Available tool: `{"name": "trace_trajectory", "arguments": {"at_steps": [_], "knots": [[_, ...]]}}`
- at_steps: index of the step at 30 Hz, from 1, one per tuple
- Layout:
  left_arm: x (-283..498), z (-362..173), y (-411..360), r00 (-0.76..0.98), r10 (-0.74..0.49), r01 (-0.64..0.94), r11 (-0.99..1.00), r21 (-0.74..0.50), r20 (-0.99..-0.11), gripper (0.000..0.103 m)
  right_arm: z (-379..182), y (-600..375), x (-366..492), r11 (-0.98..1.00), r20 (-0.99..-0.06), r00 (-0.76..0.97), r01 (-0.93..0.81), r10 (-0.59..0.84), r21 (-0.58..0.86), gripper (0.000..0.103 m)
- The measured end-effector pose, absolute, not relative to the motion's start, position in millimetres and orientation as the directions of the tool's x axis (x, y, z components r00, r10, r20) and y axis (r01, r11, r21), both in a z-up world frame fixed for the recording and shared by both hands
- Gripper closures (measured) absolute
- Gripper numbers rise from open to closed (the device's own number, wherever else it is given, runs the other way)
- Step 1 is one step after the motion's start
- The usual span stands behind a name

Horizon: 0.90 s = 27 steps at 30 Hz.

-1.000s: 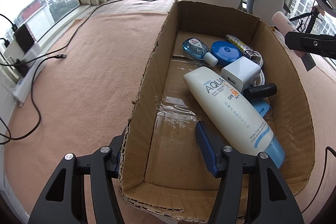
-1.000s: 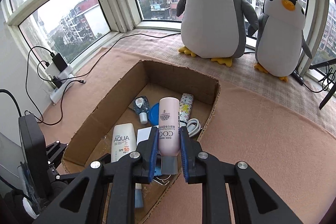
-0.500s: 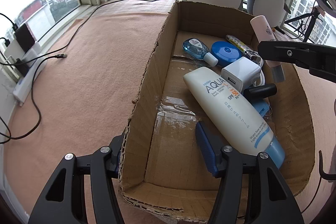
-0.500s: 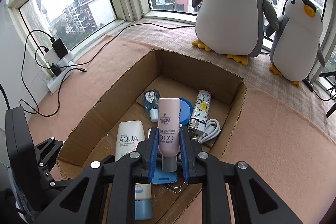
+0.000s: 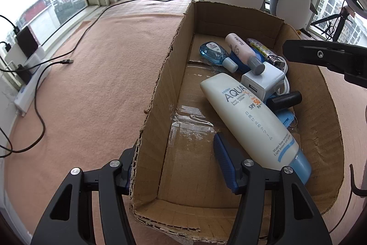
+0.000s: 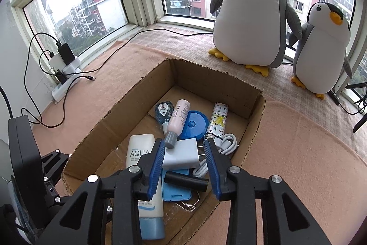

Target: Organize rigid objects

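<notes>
An open cardboard box [image 5: 156, 93] [image 6: 218, 84] holds a white AQUA sunscreen tube [image 5: 250, 116], a white charger [image 6: 183, 153], a blue round tin [image 6: 193, 125], a small blue bottle [image 5: 213, 54], a patterned lighter [image 6: 219, 119] and a black cylinder [image 6: 185, 180]. A pink tube [image 6: 177, 117] [image 5: 240, 51] lies free, its grey cap resting on the charger. My right gripper [image 6: 183, 144] hovers open above the charger, empty. My left gripper [image 5: 175, 148] is open and straddles the box's left wall, one finger outside and one inside.
Two plush penguins [image 6: 250, 4] [image 6: 321, 49] stand behind the box by the window. A power strip with chargers and cables [image 6: 66, 82] lies at the left on the peach blanket [image 5: 91, 84]. A black stand [image 5: 332, 22] is at the far right.
The right gripper carried the pink tube over the box, then opened; the tube now lies inside across the tin and charger. The left gripper has not moved.
</notes>
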<state>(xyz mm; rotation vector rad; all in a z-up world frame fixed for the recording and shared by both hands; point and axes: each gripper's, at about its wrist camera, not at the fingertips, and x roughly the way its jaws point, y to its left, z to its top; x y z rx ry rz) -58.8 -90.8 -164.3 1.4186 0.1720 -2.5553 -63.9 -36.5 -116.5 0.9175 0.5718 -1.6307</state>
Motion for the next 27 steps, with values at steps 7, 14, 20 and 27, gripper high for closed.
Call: {"name": "trace_trajectory", "arguments": {"at_steps": [7,14,20,27], "knots": [[-60.2,-163.2,-90.3,-0.509,-0.132,0.237,-0.971,0.009,-0.85,0.044,-104.8,-25.7,-63.8,-0.276,-0.794,-0.095,0.957,-0.601,0.094,0.051],[-60.3,-159.6,-86.5,-0.509,-0.134,0.215,-0.976,0.025,-0.851,0.044,-87.1,-6.4,-66.7,-0.31,-0.769,-0.125,0.946,-0.626,0.098,0.036],[-56.6,-148.2,-84.0,-0.533,-0.144,0.21,-0.977,0.034,-0.834,0.04,-78.0,11.1,-68.5,-0.337,-0.759,-0.149,0.937,-0.633,0.097,0.035],[-47.7,-124.6,-83.4,-0.571,-0.152,0.214,-0.976,0.032,-0.807,0.033,-63.8,38.3,-70.6,-0.369,-0.738,-0.157,0.92,-0.656,0.132,0.032]]}}
